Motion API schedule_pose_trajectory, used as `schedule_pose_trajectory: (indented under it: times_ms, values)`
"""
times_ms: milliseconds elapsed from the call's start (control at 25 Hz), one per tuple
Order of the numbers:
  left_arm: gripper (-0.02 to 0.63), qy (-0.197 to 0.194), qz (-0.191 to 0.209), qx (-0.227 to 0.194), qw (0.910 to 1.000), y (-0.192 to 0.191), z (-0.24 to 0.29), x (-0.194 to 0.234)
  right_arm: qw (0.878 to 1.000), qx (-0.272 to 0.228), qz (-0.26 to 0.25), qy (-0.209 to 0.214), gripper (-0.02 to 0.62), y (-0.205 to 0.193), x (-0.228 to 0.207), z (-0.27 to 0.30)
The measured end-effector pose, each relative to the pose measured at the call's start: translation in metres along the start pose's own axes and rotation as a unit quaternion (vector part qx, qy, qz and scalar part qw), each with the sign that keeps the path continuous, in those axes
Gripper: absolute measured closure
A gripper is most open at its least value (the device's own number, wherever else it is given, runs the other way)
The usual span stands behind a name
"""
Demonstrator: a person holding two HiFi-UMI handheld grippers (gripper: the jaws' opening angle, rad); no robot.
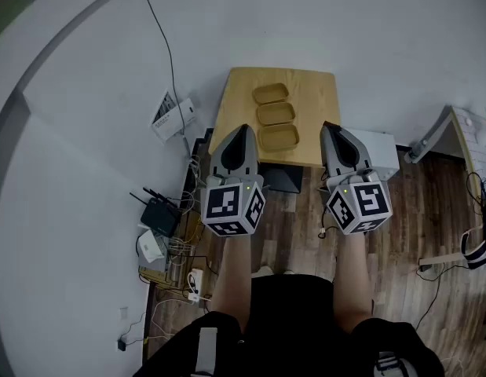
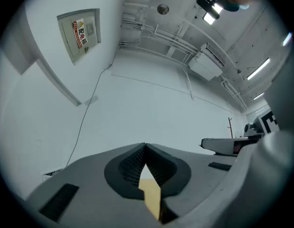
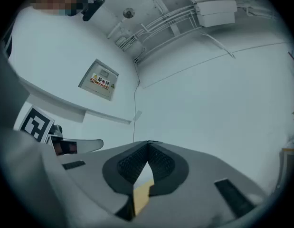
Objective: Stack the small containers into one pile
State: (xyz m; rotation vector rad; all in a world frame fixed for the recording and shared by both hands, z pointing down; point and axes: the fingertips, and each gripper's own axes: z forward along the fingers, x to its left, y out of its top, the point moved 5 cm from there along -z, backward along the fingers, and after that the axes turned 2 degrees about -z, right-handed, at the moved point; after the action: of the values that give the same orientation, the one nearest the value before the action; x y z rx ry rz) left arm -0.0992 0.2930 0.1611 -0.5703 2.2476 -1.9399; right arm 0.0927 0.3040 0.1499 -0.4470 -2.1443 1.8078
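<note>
Three empty tan containers (image 1: pixel 275 114) sit in a row on the table (image 1: pixel 317 100)

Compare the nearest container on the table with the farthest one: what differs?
Place: the nearest container lies by the front edge of the table; the farthest container lies toward the back.
Pose: the nearest container lies about square to that edge; the farthest container is turned a little.
Shared: both are tan, shallow, rounded oblongs, open side up, empty and not yet stacked.
</note>
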Motion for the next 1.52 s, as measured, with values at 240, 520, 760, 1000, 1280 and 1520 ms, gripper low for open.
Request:
schedule_pose_trajectory:
  times_ms: [240, 520, 760, 1000, 1280, 1520]
  values:
    - [0.601, -0.001, 0.0, -0.002, 1.0, 0.004, -0.008, -0.012, 1.0, -0.006, 0.003, -0.001, 0.594, 0.007, -0.002, -0.015]
    - [0.601, 0.007, -0.002, 0.008, 0.9999, -0.003, -0.016, -0.018, 1.0, -0.01, 0.02, -0.007, 0.592, 0.001, -0.008, -0.025]
    - [0.601, 0.016, -0.004, 0.021, 0.9996, -0.014, -0.028, -0.026, 1.0, 0.008, 0.02, 0.001, 0.592, -0.009, -0.007, -0.036]
    - [0.601, 0.029, -0.001, 0.032, 0.9991, -0.021, -0.044, -0.032, 0.999, 0.017, 0.033, 0.002, 0.592, -0.014, -0.013, -0.047]
    - [0.601, 0.054, -0.002, 0.043, 0.9976, -0.02, -0.056, -0.019, 0.999, 0.02, 0.032, 0.029, 0.592, -0.017, 0.004, -0.043]
    - [0.601, 0.045, -0.001, 0.049, 0.9978, -0.025, -0.042, -0.019, 0.999, 0.013, 0.032, 0.001, 0.592, -0.015, -0.019, -0.047]
